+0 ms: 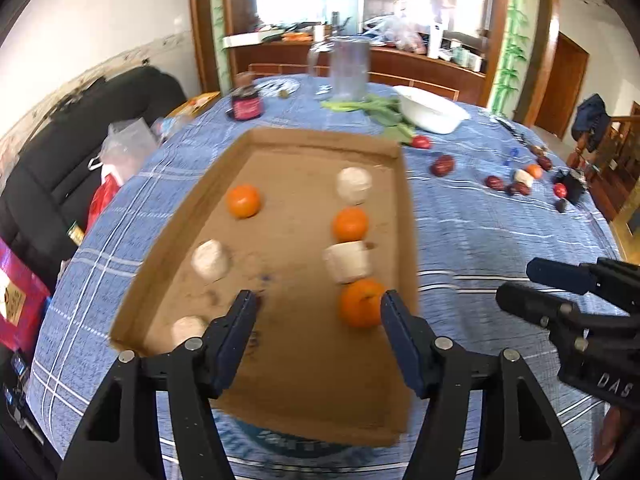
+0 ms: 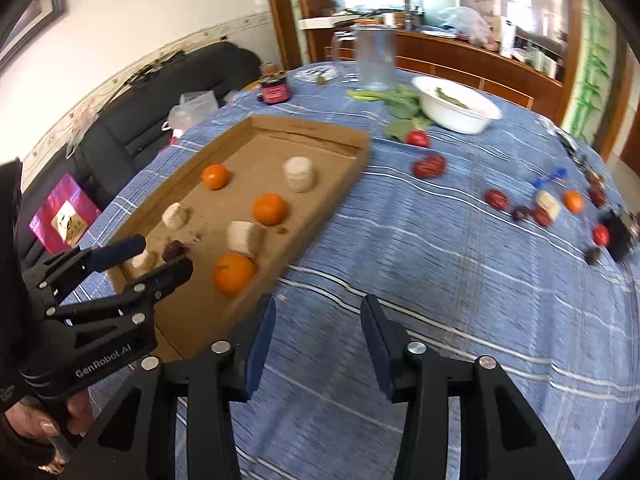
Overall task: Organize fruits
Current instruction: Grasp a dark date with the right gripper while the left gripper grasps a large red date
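The jaws of both grippers were spread wide and nothing was held between them. The left gripper (image 1: 319, 304) was poised over the near end of the cardboard tray (image 1: 192, 216), while the right gripper (image 2: 318, 312) was held over bare blue tablecloth (image 2: 440, 280) on the tabletop, just beside the tray's right wall.

The coming move was judged to turn on the loose fruit still lying outside the tray. It lay ahead and to the right of the right jaws, well apart from them, near the far right edge of the tabletop: a small orange (image 2: 573, 201), a pale chunk (image 2: 547, 203), several dark red dates (image 2: 497, 199) and a red fruit (image 2: 601, 235). Two more red fruits (image 2: 429, 166) were seen nearer, between the tray and a white bowl (image 2: 456, 110). The right gripper was clearly the nearer of the two. The dates were elongated, but their long axes could not be made out.

In the tray, three oranges (image 1: 361, 303) and four pale chunks (image 1: 349, 261) were laid in two loose rows running away from the jaws, with a dark fruit (image 2: 173, 249) at the near left. The bowl appeared to hold some greens.
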Demonstrator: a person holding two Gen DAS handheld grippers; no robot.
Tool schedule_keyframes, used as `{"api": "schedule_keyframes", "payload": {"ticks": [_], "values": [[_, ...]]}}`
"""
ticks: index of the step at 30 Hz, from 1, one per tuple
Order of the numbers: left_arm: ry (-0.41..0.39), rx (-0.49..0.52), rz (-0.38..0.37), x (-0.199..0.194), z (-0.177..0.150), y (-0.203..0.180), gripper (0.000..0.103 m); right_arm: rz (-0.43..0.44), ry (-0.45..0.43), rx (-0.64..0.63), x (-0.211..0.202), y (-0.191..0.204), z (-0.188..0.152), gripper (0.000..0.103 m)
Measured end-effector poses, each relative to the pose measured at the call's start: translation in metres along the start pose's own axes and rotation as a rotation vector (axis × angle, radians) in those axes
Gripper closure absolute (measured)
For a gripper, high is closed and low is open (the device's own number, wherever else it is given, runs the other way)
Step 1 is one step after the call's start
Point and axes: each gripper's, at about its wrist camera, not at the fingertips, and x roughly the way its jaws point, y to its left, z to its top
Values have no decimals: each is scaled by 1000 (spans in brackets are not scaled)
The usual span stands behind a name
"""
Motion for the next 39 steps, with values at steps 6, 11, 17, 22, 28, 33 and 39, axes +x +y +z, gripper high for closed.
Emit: {"api": "schedule_keyframes", "payload": {"ticks": [6, 11, 17, 22, 28, 33, 39], "values": [[-7, 58, -52, -1, 8, -44, 37, -39, -16, 67, -25, -37, -19, 52], [5, 85, -90, 2, 12, -79, 36, -72, -22, 130, -41, -70, -34, 52], [31, 96, -120, 12, 18, -110, 35, -99, -29, 204, -53, -110, -46, 47], [52, 113, -120, 24, 29, -129, 35, -128, -37, 246, -56, -146, -44, 47], [82, 120, -105, 43, 49, -137, 35, -173, -68, 327, -55, -208, -36, 47], [102, 136, -100, 60, 65, -141, 35, -218, -71, 385, -40, -267, -25, 48], [124, 179, -74, 85, 84, -149, 34, -206, -66, 408, -6, -302, 0, 48]]}}
